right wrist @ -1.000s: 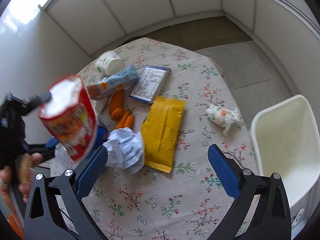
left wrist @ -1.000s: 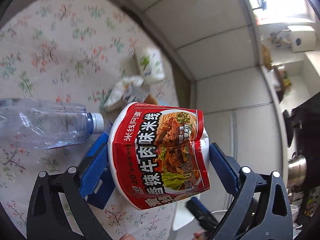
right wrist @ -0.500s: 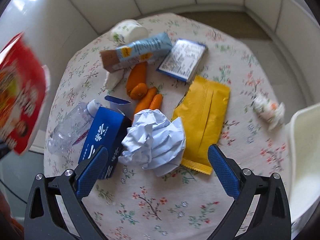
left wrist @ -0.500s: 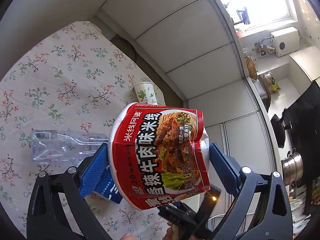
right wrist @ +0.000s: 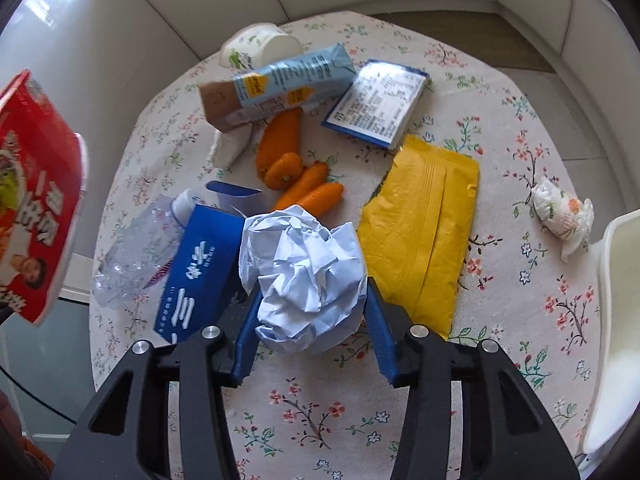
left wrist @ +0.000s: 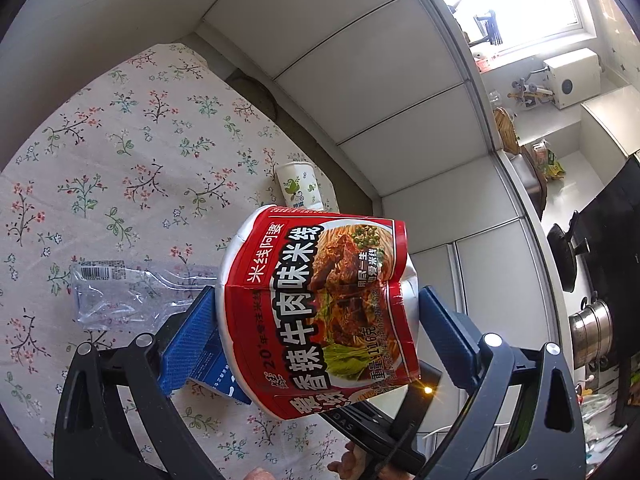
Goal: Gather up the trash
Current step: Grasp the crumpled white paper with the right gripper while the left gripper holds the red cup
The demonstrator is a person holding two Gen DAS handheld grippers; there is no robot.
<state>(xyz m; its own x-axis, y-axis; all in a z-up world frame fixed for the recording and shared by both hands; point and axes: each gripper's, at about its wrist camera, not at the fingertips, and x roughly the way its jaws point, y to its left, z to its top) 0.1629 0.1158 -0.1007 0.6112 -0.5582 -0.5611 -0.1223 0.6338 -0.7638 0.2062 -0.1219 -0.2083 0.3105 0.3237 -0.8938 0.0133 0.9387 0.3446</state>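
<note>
Left tongs (left wrist: 316,316) are clamped on the red noodle cup (left wrist: 320,312), held up off the table (left wrist: 120,152); both blue pads press its sides. Right tongs (right wrist: 308,300) have just been closing and now sit against both sides of the crumpled paper ball (right wrist: 304,268), which I read as gripped; it lies on the table at about 6 o'clock of the pile.

Only the right view shows:
- blue carton (right wrist: 200,276) touching the ball at its 9 o'clock
- crushed clear bottle (right wrist: 136,252) further out at 9 o'clock, against the carton
- carrots (right wrist: 296,168) at the ball's 12 o'clock
- yellow packet (right wrist: 424,232) at its 3 o'clock, flat on the cloth
- light-blue drink carton (right wrist: 280,84) tilted over the carrots, with a blue-edged label packet (right wrist: 380,104) just beside it at 3 o'clock
- small wrapped wad (right wrist: 564,212) well apart at the table's 3 o'clock edge
- white bin (right wrist: 616,320) beside the table at 4 o'clock
- the noodle cup seen from outside, at 9 o'clock off the table edge

Only the left view shows:
- cup label face-on, wrapper split along a seam
- kitchen counter with a steel pot (left wrist: 592,328) at 3 o'clock
- window at 1 o'clock
- a hand (left wrist: 360,464) on the other gripper body at 6 o'clock

Both views show the white paper cup (left wrist: 298,188) at the table's far edge, and the bottle. In the left view the blue carton is mostly hidden behind the cup and pad.
</note>
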